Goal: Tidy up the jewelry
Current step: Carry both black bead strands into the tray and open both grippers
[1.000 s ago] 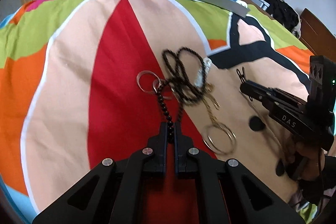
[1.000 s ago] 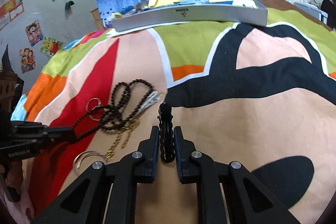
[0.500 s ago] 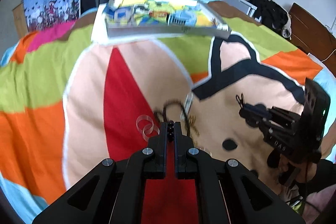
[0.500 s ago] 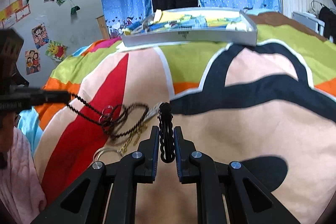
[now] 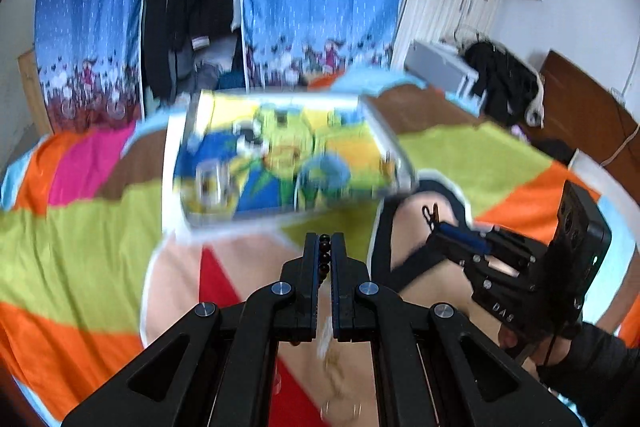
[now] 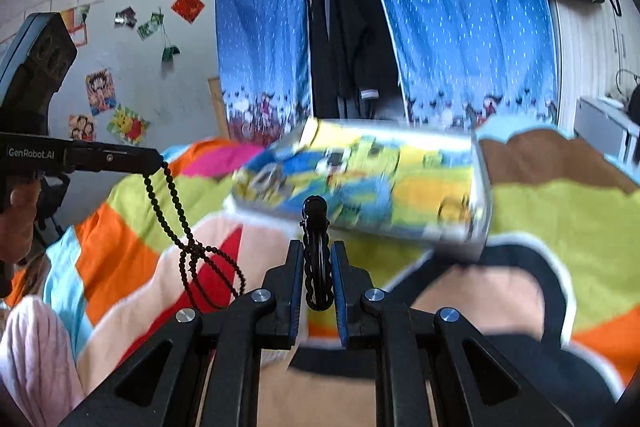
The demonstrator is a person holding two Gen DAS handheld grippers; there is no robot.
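Observation:
My left gripper [image 5: 324, 243] is shut on a black bead necklace [image 5: 324, 255]. In the right wrist view, that necklace [image 6: 188, 239] hangs in loops from the left gripper [image 6: 160, 161], above the bedspread. My right gripper [image 6: 316, 251] is shut on a black hair clip [image 6: 315, 211], which stands upright between the pads. From the left wrist view, the right gripper [image 5: 434, 225] is at the right, with the clip [image 5: 430, 214] sticking out of its tip. A tray with a cartoon print [image 5: 280, 163] lies ahead of both grippers, blurred.
A colourful bedspread [image 5: 80, 235] covers the bed. A gold hoop [image 5: 340, 409] lies on it below my left gripper, blurred. Blue curtains [image 6: 460, 27] and hanging dark clothes stand behind the tray [image 6: 476, 227]. A dark wooden headboard [image 5: 580, 115] is at the right.
Both grippers have risen off the bedspread and moved toward the tray. The bead necklace has come up off the bed and now hangs from the left gripper.

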